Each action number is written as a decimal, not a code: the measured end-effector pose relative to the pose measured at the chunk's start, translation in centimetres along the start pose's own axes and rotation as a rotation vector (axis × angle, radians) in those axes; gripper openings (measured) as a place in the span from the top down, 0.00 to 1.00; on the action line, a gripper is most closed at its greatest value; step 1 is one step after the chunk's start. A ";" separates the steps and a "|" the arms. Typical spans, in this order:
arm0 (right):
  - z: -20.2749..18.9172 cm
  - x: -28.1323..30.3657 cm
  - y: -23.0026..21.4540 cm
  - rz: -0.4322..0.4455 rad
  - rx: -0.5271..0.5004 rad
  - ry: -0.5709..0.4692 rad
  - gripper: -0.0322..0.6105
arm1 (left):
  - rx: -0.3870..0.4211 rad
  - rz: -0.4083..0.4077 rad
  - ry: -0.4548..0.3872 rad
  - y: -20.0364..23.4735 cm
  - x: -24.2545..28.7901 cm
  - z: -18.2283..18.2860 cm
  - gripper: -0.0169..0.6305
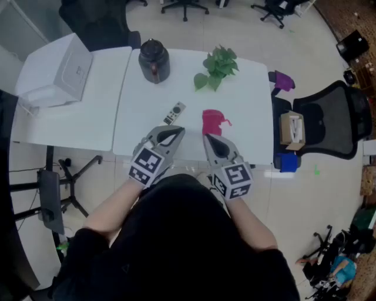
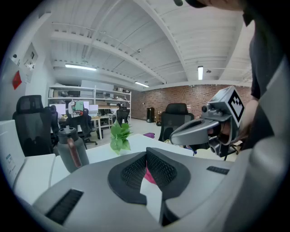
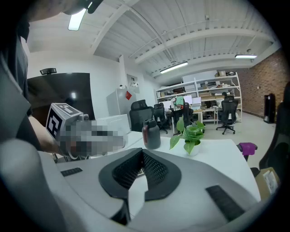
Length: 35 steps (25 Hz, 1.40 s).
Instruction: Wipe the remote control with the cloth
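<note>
Two closed hand-held grippers (image 1: pixel 178 131) (image 1: pixel 208 139); one remote (image 1: pixel 174 113); one cloth (image 1: pixel 212 121).

White tables (image 1: pixel 147 126), office chairs (image 1: pixel 329 120), brick wall (image 2: pixel 181 96), strip lights (image 3: pixel 174 67).

Open-plan office, a little workshop-like at the edges. White desks (image 1: pixel 147 123) pushed together, a black swivel chair (image 1: pixel 329 120) alongside, more rolling chairs (image 1: pixel 185 7) out on the pale floor (image 1: pixel 235 26). Farther back, workstations with monitors (image 2: pixel 93 108), open shelving (image 3: pixel 217 86) loaded with boxes, a brick wall (image 2: pixel 181 96). Overhead, strip lights (image 2: pixel 80 67) under a white vaulted ceiling (image 2: pixel 149 41). Potted plant (image 1: pixel 217 67) on one desk.
</note>
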State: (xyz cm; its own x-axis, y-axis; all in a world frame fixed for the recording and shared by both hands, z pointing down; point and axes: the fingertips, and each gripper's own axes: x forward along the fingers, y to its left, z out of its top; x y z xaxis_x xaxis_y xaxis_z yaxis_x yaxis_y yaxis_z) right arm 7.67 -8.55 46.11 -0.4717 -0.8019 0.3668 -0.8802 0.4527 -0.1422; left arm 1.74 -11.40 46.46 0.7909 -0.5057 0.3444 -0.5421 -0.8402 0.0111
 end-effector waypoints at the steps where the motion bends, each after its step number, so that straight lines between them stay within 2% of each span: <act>1: 0.0 -0.1 0.0 0.000 -0.001 0.000 0.94 | 0.003 0.020 0.006 0.4 0.0 -0.4 0.97; 3: 0.0 -0.1 0.1 0.000 -0.001 0.001 0.94 | 0.007 0.060 0.024 1.4 0.2 -1.4 0.97; 6: 0.0 -0.2 0.2 0.001 0.002 0.008 0.94 | 0.001 0.120 0.075 3.5 0.8 -3.5 0.80; 10: -0.3 -0.5 -0.2 -0.009 -0.003 0.016 0.94 | -0.015 0.168 0.153 6.0 2.2 -6.9 0.64; 15: -0.7 -1.0 -0.7 -0.029 0.006 0.031 0.94 | -0.028 0.198 0.265 8.4 4.6 -11.8 0.53; 20: -1.3 -1.5 -1.3 -0.049 0.017 0.041 0.94 | -0.057 0.208 0.371 9.8 6.6 -16.4 0.50; 26: -1.8 -2.2 -2.0 -0.080 0.033 0.055 0.94 | -0.102 0.205 0.479 10.5 8.3 -20.2 0.50; 35: -1.9 -2.9 -2.4 -0.098 0.046 0.064 0.94 | -0.164 0.218 0.544 10.7 9.1 -22.8 0.51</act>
State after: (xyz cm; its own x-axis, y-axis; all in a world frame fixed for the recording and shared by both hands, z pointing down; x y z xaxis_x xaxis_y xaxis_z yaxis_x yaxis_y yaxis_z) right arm 11.30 -6.54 47.15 -0.3806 -0.8143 0.4384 -0.9240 0.3542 -0.1441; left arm -3.36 -20.54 71.12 0.4214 -0.4543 0.7849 -0.7463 -0.6654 0.0155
